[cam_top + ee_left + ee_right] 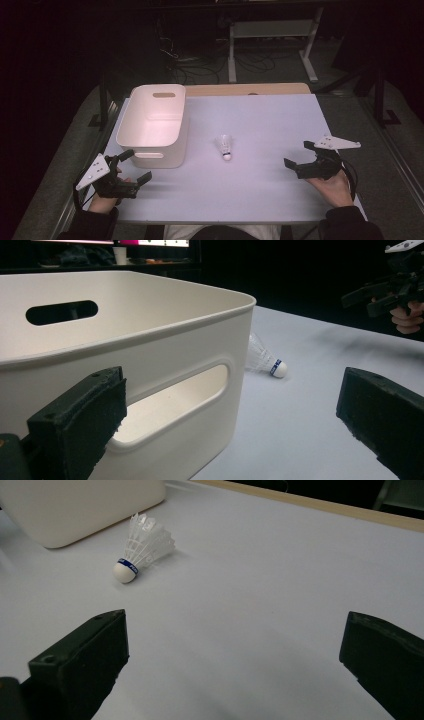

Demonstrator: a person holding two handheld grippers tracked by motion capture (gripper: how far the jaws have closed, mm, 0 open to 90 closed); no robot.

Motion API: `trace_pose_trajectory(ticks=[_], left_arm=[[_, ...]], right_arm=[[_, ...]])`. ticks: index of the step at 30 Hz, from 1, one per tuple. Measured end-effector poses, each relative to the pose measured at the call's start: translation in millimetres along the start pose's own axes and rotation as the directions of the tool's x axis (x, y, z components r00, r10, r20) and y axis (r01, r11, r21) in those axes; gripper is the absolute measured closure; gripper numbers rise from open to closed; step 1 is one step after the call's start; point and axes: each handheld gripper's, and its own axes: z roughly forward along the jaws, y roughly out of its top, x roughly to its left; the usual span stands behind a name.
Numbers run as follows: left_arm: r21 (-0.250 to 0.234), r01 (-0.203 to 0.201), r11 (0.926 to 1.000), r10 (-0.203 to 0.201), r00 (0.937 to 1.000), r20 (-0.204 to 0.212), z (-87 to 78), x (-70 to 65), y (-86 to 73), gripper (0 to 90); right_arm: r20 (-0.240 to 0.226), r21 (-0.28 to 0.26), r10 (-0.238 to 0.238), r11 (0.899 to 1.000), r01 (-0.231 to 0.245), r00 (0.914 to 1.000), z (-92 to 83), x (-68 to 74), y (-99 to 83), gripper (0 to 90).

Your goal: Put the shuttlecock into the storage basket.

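a white shuttlecock [225,147] lies on its side on the pale worktop [260,125], near the middle, its cork tip with a blue band turned toward the person and its feathers pointing away. it sits just right of a white plastic bin [155,125] with slot handles, close to the bin but not touching it.

the right gripper [301,157] rests near the worktop's right edge, its fingers [85,655] spread wide apart with nothing between them. in the right gripper view the shuttlecock [140,547] lies ahead of the left finger and well apart from both.

the left gripper [135,167] sits at the near left corner, just in front of the bin, fingers [80,415] likewise wide apart and empty. in the left gripper view the bin's [150,340] near wall stands close behind the left finger, and the shuttlecock [265,360] peeks out past the bin's corner, farther off between the two fingers.
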Motion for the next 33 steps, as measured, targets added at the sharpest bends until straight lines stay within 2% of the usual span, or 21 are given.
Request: trace_pose_trajectory(ticks=[12, 23, 33], left_arm=[[0.005, 0.0, 1.0, 0.0, 1.0, -0.003, -0.2, -0.6, -0.2, 0.0], [0.006, -0.001, 1.0, 0.001, 1.0, 0.0, -0.2, -1.0, -0.1, 0.0], [0.006, -0.001, 1.0, 0.001, 1.0, -0.001, -0.1, -1.1, -0.1, 0.0]], right_arm=[[-0.011, -0.005, -0.001, 1.0, 0.001, 0.9999, -0.6, 1.9, 8.0, 0.0], [-0.024, 0.026, -0.01, 1.0, 0.011, 0.9996, 1.8, 3.6, 16.7, 0.0], [-0.03, 0.026, -0.011, 1.0, 0.012, 0.9995, 1.1, 3.7, 20.9, 0.0]])
